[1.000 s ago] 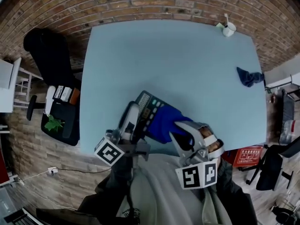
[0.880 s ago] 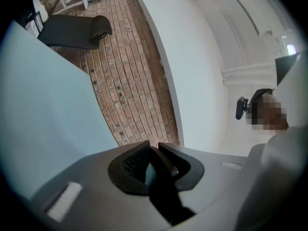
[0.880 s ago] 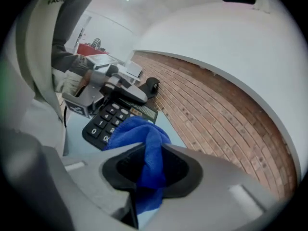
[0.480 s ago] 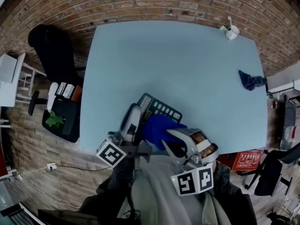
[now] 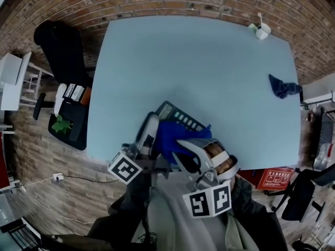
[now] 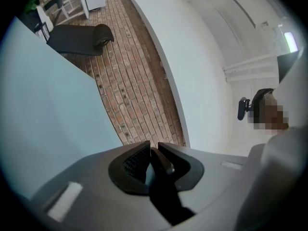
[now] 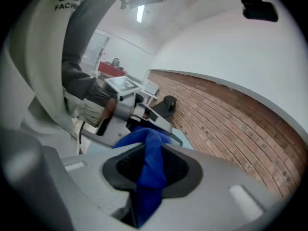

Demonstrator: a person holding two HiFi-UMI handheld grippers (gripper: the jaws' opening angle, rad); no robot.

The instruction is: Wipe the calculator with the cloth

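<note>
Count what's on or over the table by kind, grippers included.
Cloths: 2 (blue cloth in the right gripper; dark blue cloth at the table's right edge)
Calculator: 1 (calculator, held by the left gripper)
Cup: 1 (white cup, far corner)
Grippers: 2
Total: 6

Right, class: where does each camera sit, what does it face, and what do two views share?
Head view: head-mounted, steeply down at table, calculator; left gripper, right gripper, torso show.
Left gripper view: on that gripper, along jaws shut on calculator, towards brick wall; head shows.
Right gripper view: on that gripper, along jaws shut on cloth; sleeve shows.
Both gripper views share the brick wall.
</note>
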